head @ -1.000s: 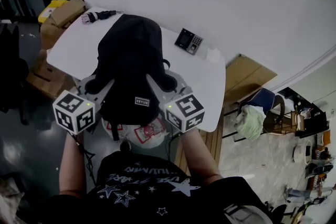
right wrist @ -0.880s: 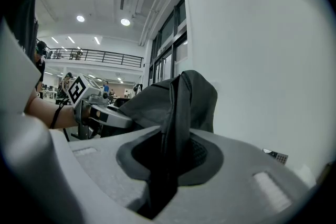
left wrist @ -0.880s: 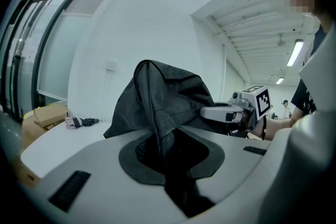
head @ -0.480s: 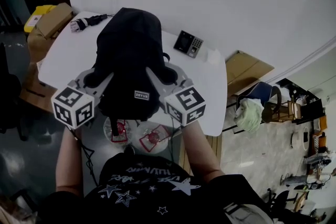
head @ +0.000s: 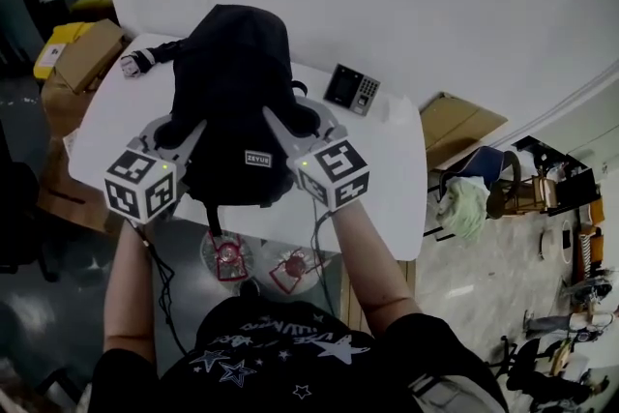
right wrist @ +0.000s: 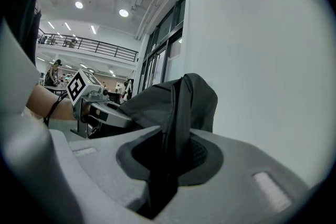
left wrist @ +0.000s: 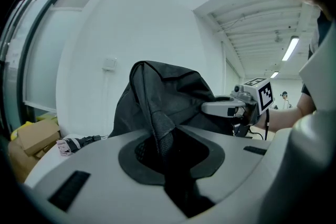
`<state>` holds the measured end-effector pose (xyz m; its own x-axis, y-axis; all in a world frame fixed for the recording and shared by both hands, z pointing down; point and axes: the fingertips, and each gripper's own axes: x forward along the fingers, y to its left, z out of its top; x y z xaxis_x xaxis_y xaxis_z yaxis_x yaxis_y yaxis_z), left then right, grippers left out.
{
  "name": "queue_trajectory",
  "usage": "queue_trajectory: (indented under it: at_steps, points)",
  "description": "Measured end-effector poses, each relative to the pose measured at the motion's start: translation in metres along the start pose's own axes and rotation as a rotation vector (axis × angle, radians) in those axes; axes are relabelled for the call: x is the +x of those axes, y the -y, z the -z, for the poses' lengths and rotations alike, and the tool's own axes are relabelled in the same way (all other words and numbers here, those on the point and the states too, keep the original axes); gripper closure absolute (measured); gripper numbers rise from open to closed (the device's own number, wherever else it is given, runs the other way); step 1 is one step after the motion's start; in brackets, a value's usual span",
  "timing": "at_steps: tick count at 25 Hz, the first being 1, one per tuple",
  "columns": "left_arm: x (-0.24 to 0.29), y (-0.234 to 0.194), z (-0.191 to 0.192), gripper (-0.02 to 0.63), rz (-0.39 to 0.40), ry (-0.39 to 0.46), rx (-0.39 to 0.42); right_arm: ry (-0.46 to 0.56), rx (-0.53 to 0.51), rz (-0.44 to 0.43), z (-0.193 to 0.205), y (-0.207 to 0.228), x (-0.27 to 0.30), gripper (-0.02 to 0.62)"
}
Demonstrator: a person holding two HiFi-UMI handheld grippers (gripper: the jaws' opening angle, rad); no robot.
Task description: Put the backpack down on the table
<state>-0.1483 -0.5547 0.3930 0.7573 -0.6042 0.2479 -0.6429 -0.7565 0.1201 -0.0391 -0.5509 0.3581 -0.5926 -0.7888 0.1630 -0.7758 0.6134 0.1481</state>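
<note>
Head view looks down on the black backpack (head: pixel 232 82) over the white table (head: pixel 387 160), carried between the left gripper (head: pixel 174 132) and the right gripper (head: pixel 293 123), one at each flank. A keypad device (head: pixel 350 88) lies on the table to its right. Whether the bag's bottom rests on the top cannot be told. Left gripper view shows what that angle hides: its jaws stand narrow, pinching a mesh strap (left wrist: pixel 157 128) of the bag, and a small bundle (left wrist: pixel 71 144) lies beyond on the table. Right gripper view shows its jaws likewise clamped narrowly on a dark fold (right wrist: pixel 173 134) of the backpack.
</note>
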Motion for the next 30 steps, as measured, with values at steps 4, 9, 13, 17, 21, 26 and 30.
queue_trajectory:
  at_steps: [4, 9, 13, 17, 21, 26, 30]
  points:
    - [0.011, -0.020, 0.003, 0.541, -0.021, 0.000, 0.040, 0.029, 0.057, -0.004, 0.005, 0.009, 0.019, 0.525]
    - [0.013, -0.027, 0.007, 0.541, -0.011, 0.006, 0.049, 0.050, 0.086, -0.009, 0.012, 0.009, 0.024, 0.526]
    - [0.014, -0.026, 0.010, 0.541, 0.002, 0.031, 0.039, 0.046, 0.119, -0.007, 0.017, 0.011, 0.024, 0.526]
    - [0.013, -0.019, 0.018, 0.541, 0.019, 0.040, 0.030, 0.023, 0.153, -0.004, 0.027, 0.007, 0.017, 0.525]
    - [0.008, -0.009, 0.024, 0.541, 0.020, 0.057, 0.049, 0.013, 0.173, -0.009, 0.032, 0.002, 0.007, 0.518]
    - [0.000, -0.005, 0.030, 0.541, 0.006, 0.079, 0.046, -0.002, 0.186, -0.046, 0.035, -0.006, 0.003, 0.511]
    - [0.000, 0.000, 0.032, 0.541, -0.011, 0.075, 0.041, -0.011, 0.205, -0.046, 0.037, -0.006, -0.001, 0.505]
